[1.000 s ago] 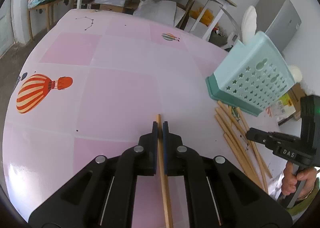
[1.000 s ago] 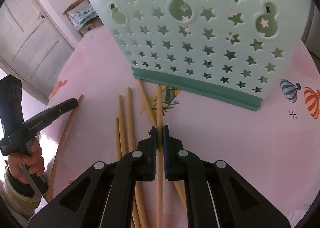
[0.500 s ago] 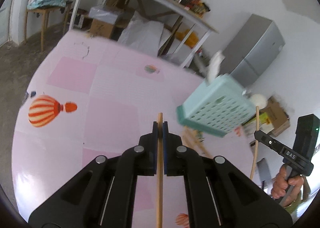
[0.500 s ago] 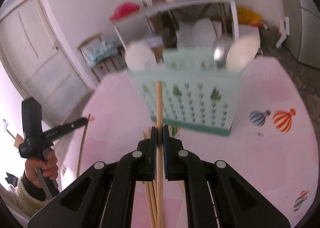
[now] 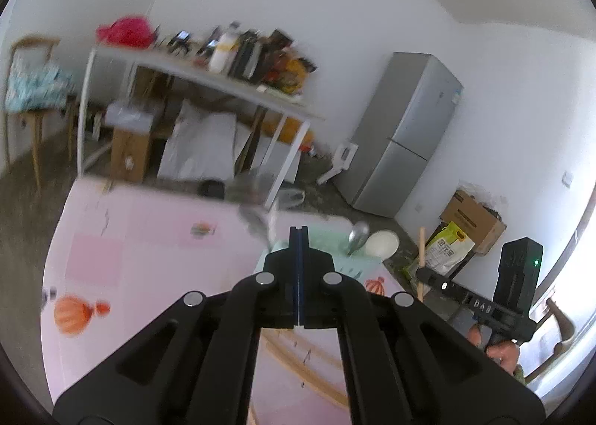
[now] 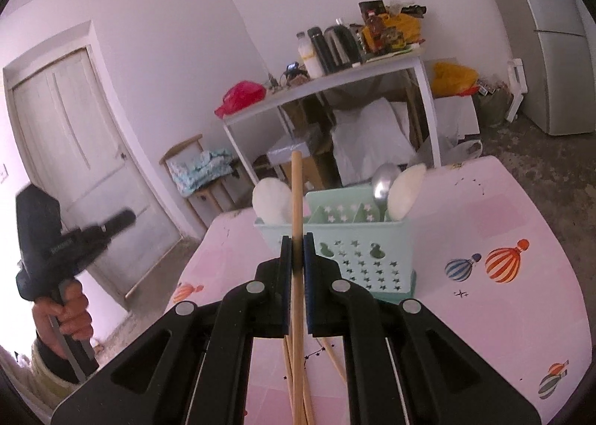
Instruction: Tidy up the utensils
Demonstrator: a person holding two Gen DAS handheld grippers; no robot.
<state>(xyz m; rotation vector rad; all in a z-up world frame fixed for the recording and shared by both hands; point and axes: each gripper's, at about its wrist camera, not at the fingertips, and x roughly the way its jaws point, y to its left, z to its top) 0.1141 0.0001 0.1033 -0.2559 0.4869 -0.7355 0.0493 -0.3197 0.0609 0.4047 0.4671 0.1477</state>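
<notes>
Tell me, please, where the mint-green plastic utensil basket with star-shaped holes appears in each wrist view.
Left wrist view: the mint-green plastic basket is at lower centre, blurred, mostly hidden behind the left gripper.
Right wrist view: the basket stands upright at the centre, just beyond the right gripper and its wooden chopstick.
Shared landmark: the grey refrigerator, to the right of the basket in both views.

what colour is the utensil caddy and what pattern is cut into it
The utensil caddy is pale mint green, with star cut-outs. Best seen in the right wrist view.
</notes>
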